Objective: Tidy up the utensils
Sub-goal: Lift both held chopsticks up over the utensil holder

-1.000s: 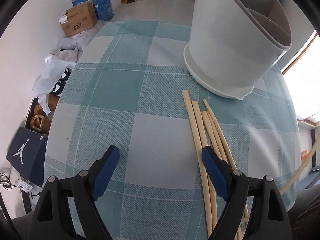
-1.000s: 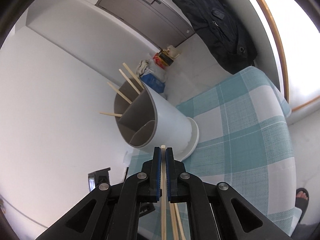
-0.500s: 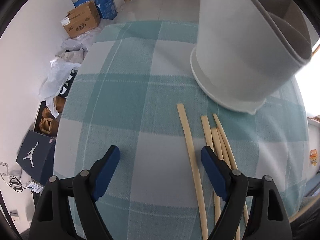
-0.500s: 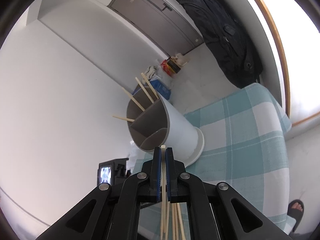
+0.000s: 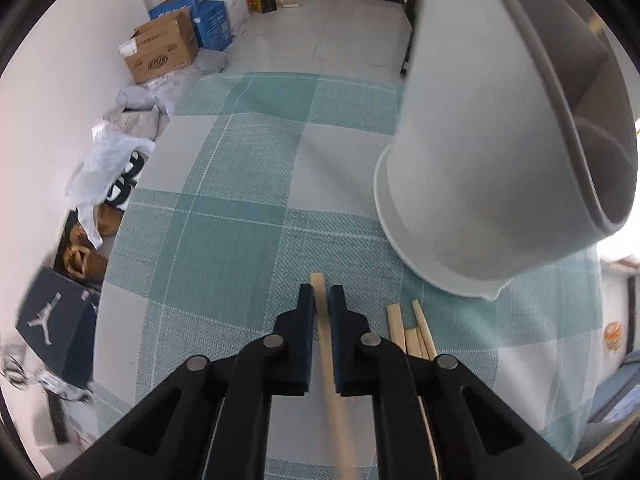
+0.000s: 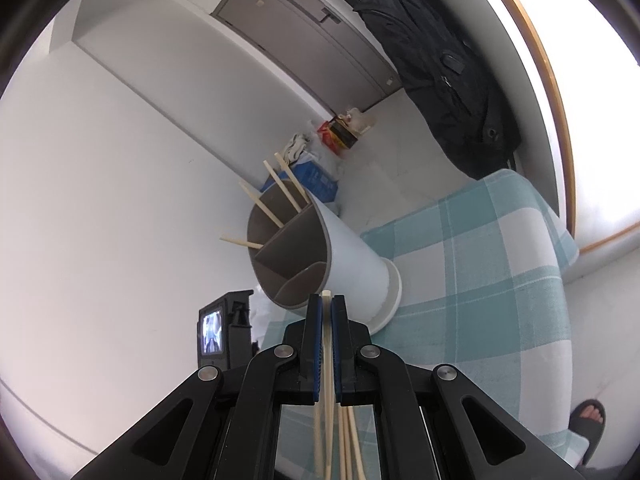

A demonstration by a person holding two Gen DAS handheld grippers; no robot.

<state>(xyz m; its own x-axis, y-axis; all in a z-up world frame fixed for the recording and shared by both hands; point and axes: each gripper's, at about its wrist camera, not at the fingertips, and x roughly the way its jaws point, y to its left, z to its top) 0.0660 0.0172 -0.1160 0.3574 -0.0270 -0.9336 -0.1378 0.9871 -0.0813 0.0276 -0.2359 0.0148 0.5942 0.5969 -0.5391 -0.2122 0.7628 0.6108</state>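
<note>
Pale wooden chopstick on checked teal worktop pinched by left tongs; right tongs clamp another chopstick (near white divided holder).

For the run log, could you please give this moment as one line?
left tool: shut on chopstick | right tool: shut on held chopstick | holder: four chopsticks

Left gripper: black plastic linkage arms, silver round pivot screws, dark blue finger pads. Right gripper: same build. Person's foot: black open-toed slipper.
</note>
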